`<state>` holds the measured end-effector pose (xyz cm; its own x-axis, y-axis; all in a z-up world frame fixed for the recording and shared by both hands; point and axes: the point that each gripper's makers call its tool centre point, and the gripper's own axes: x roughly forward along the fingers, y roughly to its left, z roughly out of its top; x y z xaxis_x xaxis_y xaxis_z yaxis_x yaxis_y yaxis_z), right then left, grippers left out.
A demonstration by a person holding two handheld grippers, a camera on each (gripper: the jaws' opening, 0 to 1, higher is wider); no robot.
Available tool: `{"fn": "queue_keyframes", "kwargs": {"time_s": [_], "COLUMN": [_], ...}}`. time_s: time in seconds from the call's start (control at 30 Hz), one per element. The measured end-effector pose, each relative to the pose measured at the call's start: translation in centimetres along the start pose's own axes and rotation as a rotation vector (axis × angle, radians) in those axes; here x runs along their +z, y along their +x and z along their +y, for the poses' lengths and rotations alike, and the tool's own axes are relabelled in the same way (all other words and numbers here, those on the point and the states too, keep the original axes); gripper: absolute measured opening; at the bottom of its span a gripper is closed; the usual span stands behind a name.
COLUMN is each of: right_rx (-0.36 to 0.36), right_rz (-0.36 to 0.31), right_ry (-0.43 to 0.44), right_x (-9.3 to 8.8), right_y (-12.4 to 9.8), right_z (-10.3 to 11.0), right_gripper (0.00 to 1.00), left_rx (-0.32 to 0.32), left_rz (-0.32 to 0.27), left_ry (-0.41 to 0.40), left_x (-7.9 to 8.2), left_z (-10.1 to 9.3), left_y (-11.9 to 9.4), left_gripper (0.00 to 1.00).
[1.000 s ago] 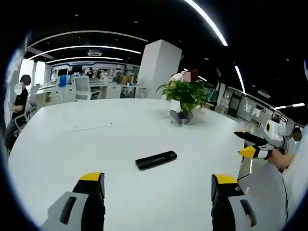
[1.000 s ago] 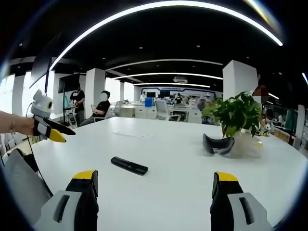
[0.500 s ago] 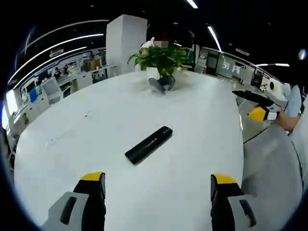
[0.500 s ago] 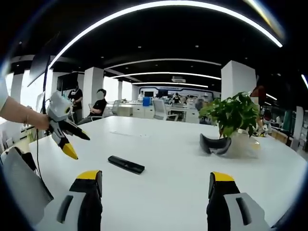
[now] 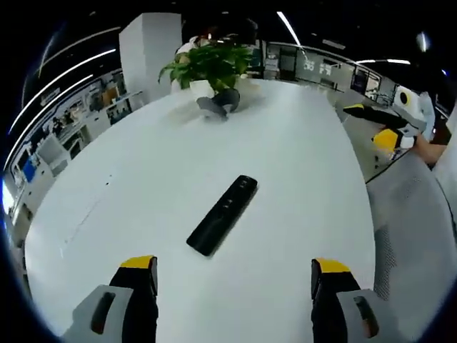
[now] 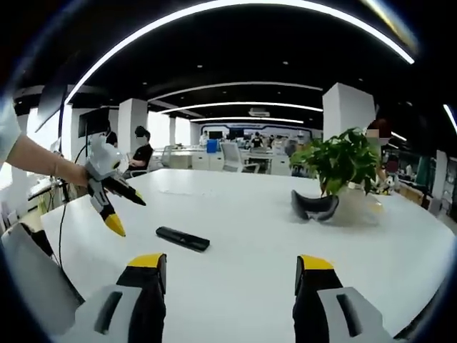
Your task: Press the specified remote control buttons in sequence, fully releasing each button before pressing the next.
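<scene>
Grey left gripper (image 5: 233,286) and right gripper (image 6: 228,279) have black, yellow-tipped jaws.

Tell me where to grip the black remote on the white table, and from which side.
Grip the remote across its narrow width near mid-length, coming from above. It lies flat on the white table, a long slim bar with bare table along both long sides, so the left gripper's open jaws would likely straddle it there.

The remote control (image 5: 223,214) lies mid-table (image 5: 300,164), with the potted plant (image 5: 208,66) behind it.
</scene>
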<state>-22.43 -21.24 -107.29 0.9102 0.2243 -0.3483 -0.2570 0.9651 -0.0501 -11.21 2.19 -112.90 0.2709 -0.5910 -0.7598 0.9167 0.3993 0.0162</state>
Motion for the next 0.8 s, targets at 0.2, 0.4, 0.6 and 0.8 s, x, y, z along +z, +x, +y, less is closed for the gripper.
{"fn": "queue_keyframes", "kwargs": {"time_s": [0.2, 0.4, 0.6, 0.8], "right_rx": [0.010, 0.008, 0.008, 0.010], "right_rz": [0.008, 0.016, 0.024, 0.033], "right_ry": [0.025, 0.022, 0.024, 0.025], "right_x": [-0.2, -0.4, -0.5, -0.7], "right_y": [-0.1, -0.1, -0.2, -0.2], "right_z": [0.0, 0.1, 0.1, 0.1], "right_gripper": [0.61, 0.61, 0.60, 0.59], "left_rx": [-0.052, -0.096, -0.132, -0.147], "left_rz": [0.011, 0.099, 0.150, 0.186], "left_ry": [0.006, 0.069, 0.096, 0.141], "left_x": [1.5, 0.9, 0.7, 1.0], "left_z": [0.3, -0.1, -0.2, 0.1], "left_y": [1.4, 3.5, 5.2, 6.4], "left_gripper": [0.84, 0.81, 0.79, 0.75]}}
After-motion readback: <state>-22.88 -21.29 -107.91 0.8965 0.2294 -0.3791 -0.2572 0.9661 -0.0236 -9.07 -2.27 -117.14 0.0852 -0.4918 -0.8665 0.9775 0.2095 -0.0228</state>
